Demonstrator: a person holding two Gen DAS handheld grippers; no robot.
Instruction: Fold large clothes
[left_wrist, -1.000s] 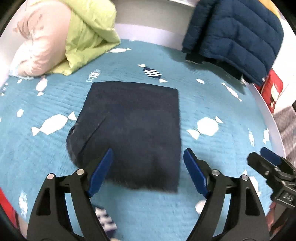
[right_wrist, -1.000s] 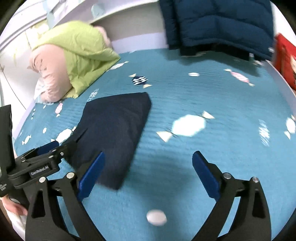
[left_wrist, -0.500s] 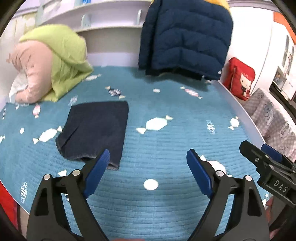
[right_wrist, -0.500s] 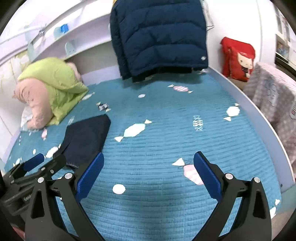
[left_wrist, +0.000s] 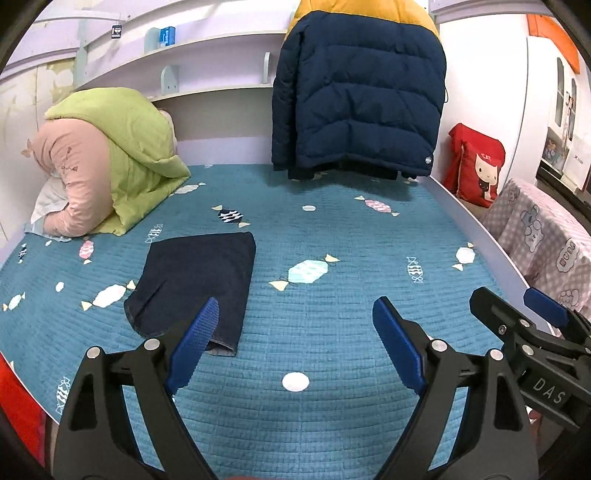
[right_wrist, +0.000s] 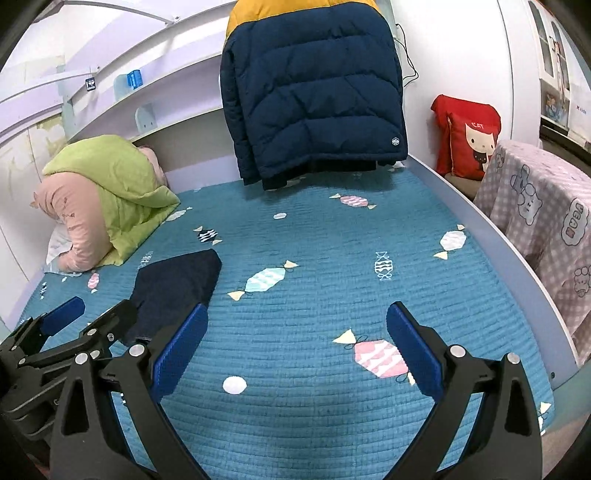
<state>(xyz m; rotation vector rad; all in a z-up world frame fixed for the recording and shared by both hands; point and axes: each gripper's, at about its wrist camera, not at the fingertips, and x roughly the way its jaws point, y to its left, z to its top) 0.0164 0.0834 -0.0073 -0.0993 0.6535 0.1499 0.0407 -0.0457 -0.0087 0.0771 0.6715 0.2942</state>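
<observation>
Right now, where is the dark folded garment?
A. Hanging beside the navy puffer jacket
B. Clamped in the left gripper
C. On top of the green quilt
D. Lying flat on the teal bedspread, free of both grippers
D: the dark folded garment lies flat on the teal bedspread, while the left gripper and right gripper both stand open and hold nothing.

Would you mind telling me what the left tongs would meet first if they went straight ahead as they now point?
Probably the bare bedspread: the left tongs stand open and empty, angled down at it. The folded jeans lie off to one side.
</observation>
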